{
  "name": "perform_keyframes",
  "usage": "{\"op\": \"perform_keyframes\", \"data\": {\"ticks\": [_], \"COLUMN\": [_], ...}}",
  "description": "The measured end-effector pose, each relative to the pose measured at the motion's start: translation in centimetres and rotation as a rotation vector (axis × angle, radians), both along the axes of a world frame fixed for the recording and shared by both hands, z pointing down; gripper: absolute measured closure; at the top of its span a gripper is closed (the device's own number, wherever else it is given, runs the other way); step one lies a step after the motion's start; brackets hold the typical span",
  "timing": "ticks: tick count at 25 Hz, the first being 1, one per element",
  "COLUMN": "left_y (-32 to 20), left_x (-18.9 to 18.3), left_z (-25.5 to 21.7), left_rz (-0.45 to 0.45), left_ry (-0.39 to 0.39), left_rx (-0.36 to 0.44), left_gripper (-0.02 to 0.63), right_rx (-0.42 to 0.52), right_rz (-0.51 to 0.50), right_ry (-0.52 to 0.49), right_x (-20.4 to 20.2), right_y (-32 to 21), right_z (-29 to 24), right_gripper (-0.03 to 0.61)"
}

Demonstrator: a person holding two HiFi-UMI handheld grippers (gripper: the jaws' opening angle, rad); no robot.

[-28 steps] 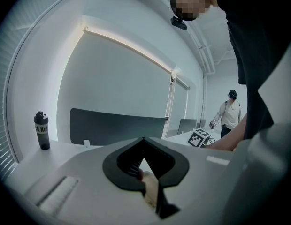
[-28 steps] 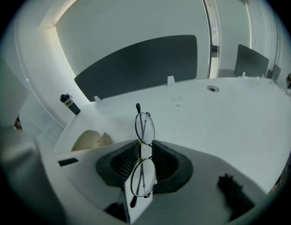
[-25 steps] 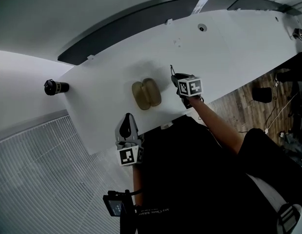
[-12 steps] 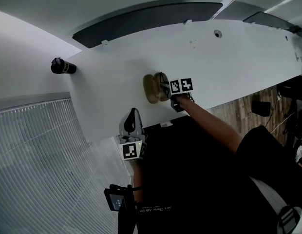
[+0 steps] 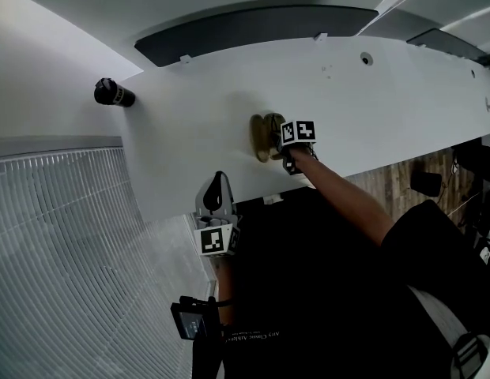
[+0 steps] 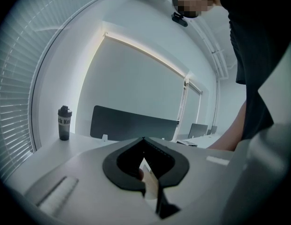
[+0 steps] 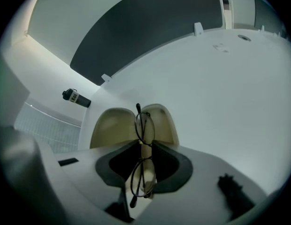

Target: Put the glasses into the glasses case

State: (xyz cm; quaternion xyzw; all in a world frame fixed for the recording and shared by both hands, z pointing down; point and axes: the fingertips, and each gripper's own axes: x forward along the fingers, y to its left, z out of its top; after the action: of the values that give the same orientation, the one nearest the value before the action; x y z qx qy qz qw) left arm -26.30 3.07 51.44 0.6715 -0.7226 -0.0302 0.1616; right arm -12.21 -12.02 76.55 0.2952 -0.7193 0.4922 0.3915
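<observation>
Our right gripper [image 7: 143, 150] pinches the glasses [image 7: 144, 125] at the bridge (lenses edge-on to us), holding them over the open case [image 7: 108, 125] on the table [image 5: 387, 109]. Our left gripper [image 6: 148, 182], jaws together and empty, sits at the case's 7 o'clock. A bottle [image 5: 112, 93] stands at its 10 o'clock.

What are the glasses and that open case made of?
The thin dark wire-rimmed glasses look like metal: very slim rims, with clear lenses of glass or plastic. The open tan clamshell case looks like hard plastic or leatherette, smooth and matte; I can't tell which.
</observation>
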Motion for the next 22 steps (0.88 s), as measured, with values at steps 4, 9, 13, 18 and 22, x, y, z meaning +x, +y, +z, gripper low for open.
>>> {"op": "perform_keyframes", "data": {"ticks": [4,9,13,18,22], "left_y": [0.3,0.7,-0.7,-0.1,0.1], "left_x": [-0.3,-0.6,1.4,-0.5,-1.0], "left_z": [0.4,0.5,1.9,1.6,1.7], "left_rz": [0.001,0.008,0.076,0.074,0.065], "left_ry": [0.006,-0.018,-0.037,-0.048,-0.045], "left_rx": [-0.034,-0.033,-0.052,-0.078,-0.09], "left_gripper": [0.606,0.606,0.606,0.606,0.606], "right_rx": [-0.02,-0.014,0.042,0.082,0.103], "right_rz": [0.019,0.008,-0.022,-0.052,-0.089], "right_ry": [0.021,0.035,0.076,0.12,0.124], "right_x": [0.6,0.4,2.5,0.9,0.0], "right_y": [0.4,0.4,-2.0,-0.7,-0.3], "right_z": [0.9,1.5,1.3,0.6,0.7], "right_gripper": [0.486,0.486,0.486,0.486,0.472]}}
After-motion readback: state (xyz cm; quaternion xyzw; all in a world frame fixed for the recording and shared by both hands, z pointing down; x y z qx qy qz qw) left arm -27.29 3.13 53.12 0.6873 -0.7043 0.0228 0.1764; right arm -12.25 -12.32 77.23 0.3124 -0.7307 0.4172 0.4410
